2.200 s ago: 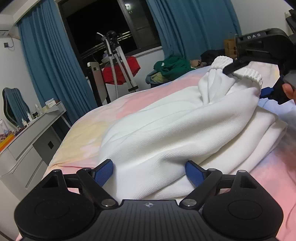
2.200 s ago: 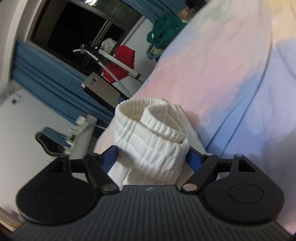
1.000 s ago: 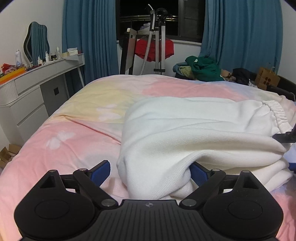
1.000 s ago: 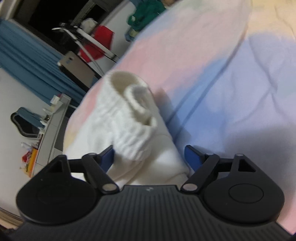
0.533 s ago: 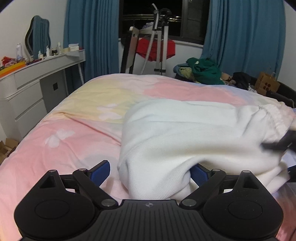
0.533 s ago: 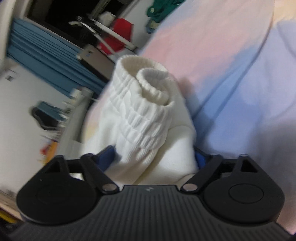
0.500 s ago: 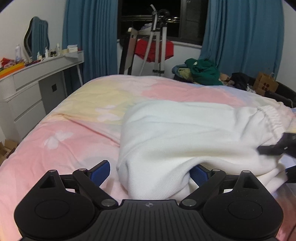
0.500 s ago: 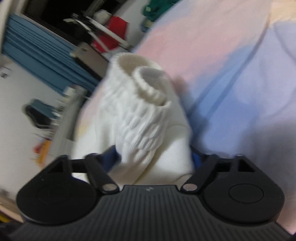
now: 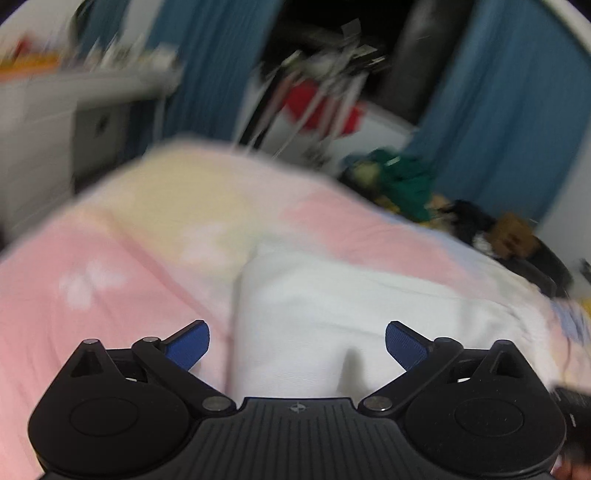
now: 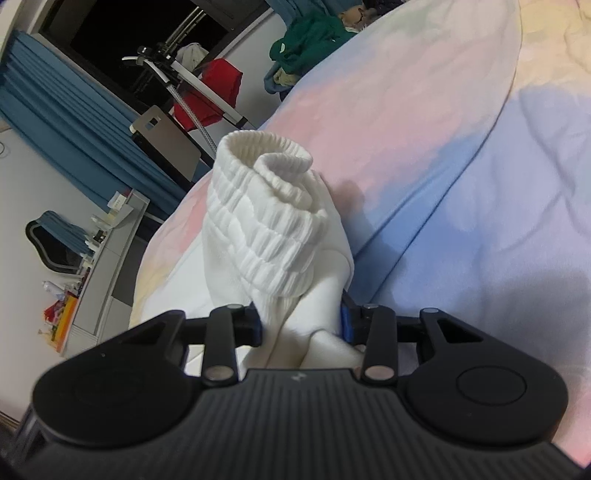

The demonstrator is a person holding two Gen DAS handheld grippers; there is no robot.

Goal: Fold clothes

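A white garment (image 9: 332, 295) lies folded over on the pastel bedspread (image 9: 110, 266). In the blurred left wrist view my left gripper (image 9: 297, 347) is open, both blue pads (image 9: 188, 345) showing bare, with the garment's near edge lying under and ahead of them. In the right wrist view the garment's ribbed elastic band (image 10: 266, 236) stands up in a curl. My right gripper (image 10: 301, 323) is closing its jaws, and the pads press a bunch of white cloth just below that band.
A white desk (image 10: 107, 258) with small items stands left of the bed. A rack with a red cloth (image 10: 214, 92) and a green clothes pile (image 10: 310, 33) sit past the bed's far edge, before blue curtains (image 9: 517, 110). Bare bedspread (image 10: 480, 184) spreads right.
The left gripper has swung and rolled, blurring its view, and both its pads now stand free of the cloth. The right jaws have closed in on the bunched cloth under the ribbed band.
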